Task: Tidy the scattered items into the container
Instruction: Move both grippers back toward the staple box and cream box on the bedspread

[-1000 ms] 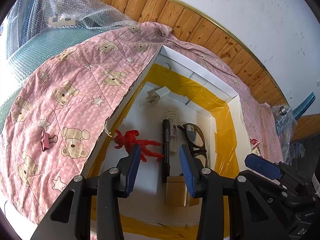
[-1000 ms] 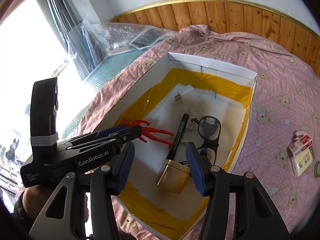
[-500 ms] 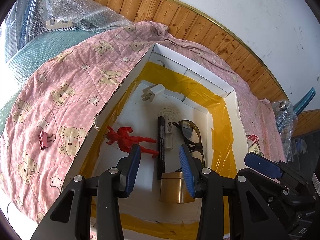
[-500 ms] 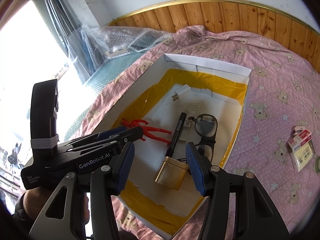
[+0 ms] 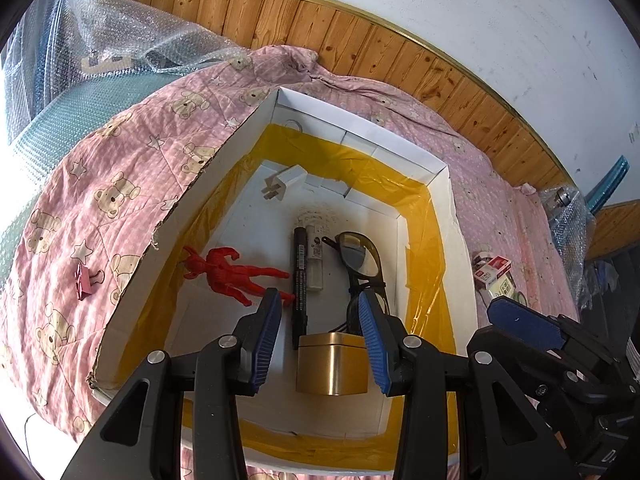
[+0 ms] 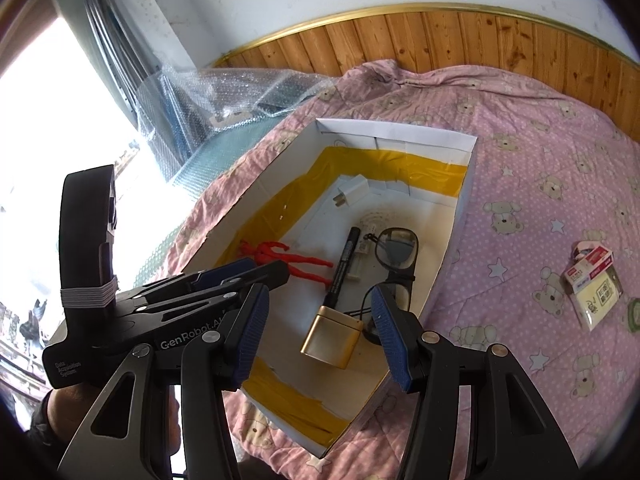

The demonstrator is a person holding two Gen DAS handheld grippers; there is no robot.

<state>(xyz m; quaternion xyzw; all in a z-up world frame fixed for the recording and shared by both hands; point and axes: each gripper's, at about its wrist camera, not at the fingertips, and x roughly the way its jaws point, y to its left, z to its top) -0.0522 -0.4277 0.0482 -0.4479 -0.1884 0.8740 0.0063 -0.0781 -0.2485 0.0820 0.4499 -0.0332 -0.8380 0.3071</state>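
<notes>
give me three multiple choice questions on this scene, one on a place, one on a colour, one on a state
1. Where is the pink binder clip?
A. in the box
B. on the quilt, outside the box
C. in a gripper

2. What colour is the toy figure in the cardboard box?
A. red
B. green
C. blue

3. How is the left gripper?
A. shut on the marker
B. open, holding nothing
C. shut on the glasses

Answers: 1 B, it lies on the quilt left of the box wall. 2 A, it is red all over. 3 B, its jaws stand apart and empty.
</notes>
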